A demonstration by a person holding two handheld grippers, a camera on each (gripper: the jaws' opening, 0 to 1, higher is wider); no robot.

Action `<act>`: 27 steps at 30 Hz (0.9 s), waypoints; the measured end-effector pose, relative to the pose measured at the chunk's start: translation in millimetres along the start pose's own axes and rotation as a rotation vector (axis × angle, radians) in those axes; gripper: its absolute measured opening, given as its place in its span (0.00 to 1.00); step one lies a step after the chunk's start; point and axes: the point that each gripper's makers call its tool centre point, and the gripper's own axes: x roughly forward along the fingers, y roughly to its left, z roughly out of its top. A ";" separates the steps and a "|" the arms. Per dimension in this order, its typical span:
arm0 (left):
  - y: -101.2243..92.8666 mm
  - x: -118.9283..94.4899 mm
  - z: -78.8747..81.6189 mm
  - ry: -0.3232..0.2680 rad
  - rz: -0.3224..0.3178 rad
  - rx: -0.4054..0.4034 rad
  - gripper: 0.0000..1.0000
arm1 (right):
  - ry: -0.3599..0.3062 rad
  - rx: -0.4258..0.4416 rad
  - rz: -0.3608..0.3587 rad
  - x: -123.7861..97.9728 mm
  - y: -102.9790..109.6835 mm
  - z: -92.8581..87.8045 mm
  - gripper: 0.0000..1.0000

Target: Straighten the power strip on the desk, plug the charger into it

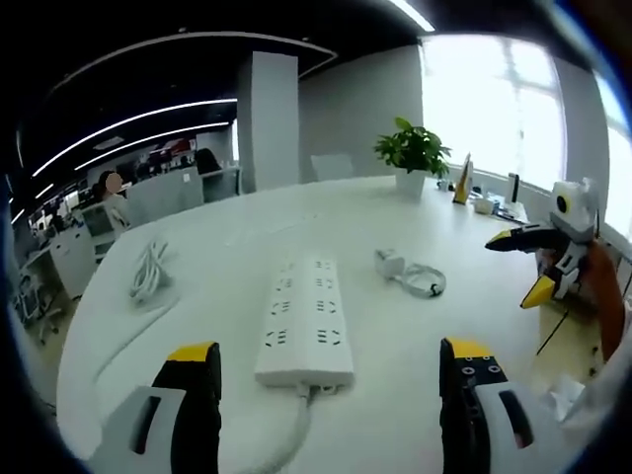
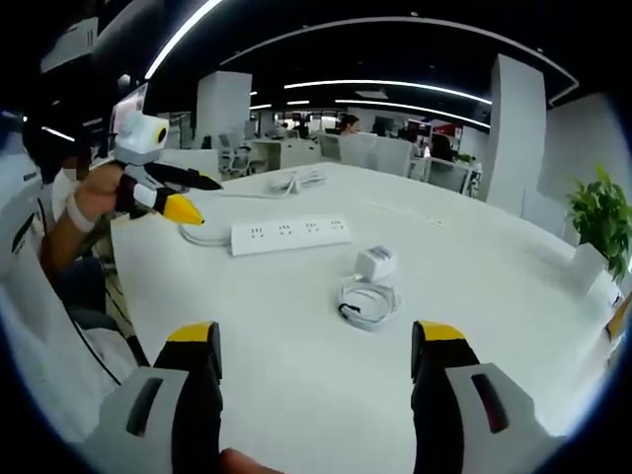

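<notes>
Office desks are being seen beyond the white worktop (image 1: 415, 355). Nothing is being plugged yet: the power strip (image 1: 304, 322) is lying centrally, the charger (image 1: 391, 262) just right, both claws (image 1: 331, 395) (image 2: 316, 370) being held wide, empty.

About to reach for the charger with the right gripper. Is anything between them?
Nothing visible. The right gripper is open over bare desk, and the charger sits ahead with its coiled cable on the near side.
</notes>
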 end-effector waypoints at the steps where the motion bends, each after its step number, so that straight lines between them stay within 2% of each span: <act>1: 0.0 2.9 -1.0 0.009 -0.001 -0.001 0.92 | 0.000 0.002 -0.001 0.1 -0.6 -0.5 0.77; 20: 14.2 59.5 -7.9 0.096 0.000 -0.012 0.90 | 0.013 0.037 0.002 3.9 -3.7 -10.4 0.76; 27: 21.7 76.4 -18.6 0.143 0.015 -0.013 0.90 | 0.011 0.052 0.003 5.4 -5.1 -13.2 0.75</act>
